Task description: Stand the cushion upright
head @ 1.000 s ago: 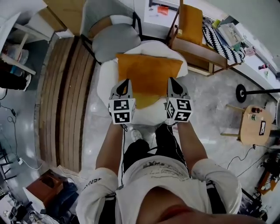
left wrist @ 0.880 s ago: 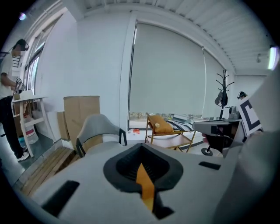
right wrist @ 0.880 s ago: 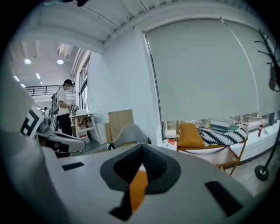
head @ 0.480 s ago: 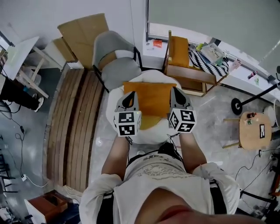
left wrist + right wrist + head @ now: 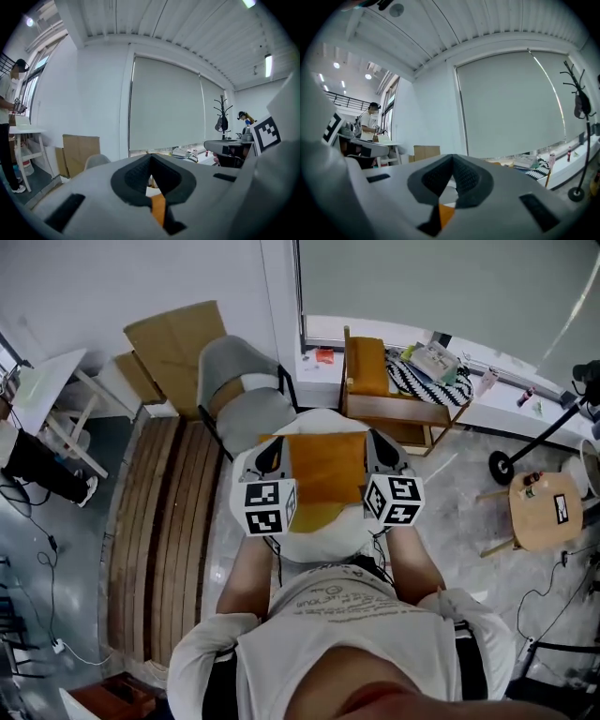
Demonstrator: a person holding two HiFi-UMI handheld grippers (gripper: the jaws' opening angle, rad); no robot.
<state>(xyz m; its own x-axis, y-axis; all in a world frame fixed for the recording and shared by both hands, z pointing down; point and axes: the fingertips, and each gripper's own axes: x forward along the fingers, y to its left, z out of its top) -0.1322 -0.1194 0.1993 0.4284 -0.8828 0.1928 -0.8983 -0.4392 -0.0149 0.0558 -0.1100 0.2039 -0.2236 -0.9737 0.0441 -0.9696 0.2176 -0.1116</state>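
An orange cushion [image 5: 326,467] hangs over a white round seat [image 5: 314,526], held up by its near edge. In the head view my left gripper [image 5: 273,457] grips the cushion's left side and my right gripper [image 5: 379,454] its right side. Both are shut on the cushion. The left gripper view has a strip of orange fabric [image 5: 158,209] pinched between the closed jaws of the left gripper [image 5: 151,174]. An orange wedge [image 5: 445,214] shows the same way in the right gripper [image 5: 452,176]. Both grippers point about level, toward the window wall.
Behind the seat stand a grey chair [image 5: 246,401] and a wooden chair with an orange pad [image 5: 373,381]. Cardboard sheets [image 5: 173,334] lean on the wall. A slatted wooden platform [image 5: 155,521] lies to the left, and a small round wooden table [image 5: 544,512] stands to the right.
Both grippers have risen together with the cushion between them. Its near edge has lifted off the white seat, so it tilts more steeply and looks narrower from above.
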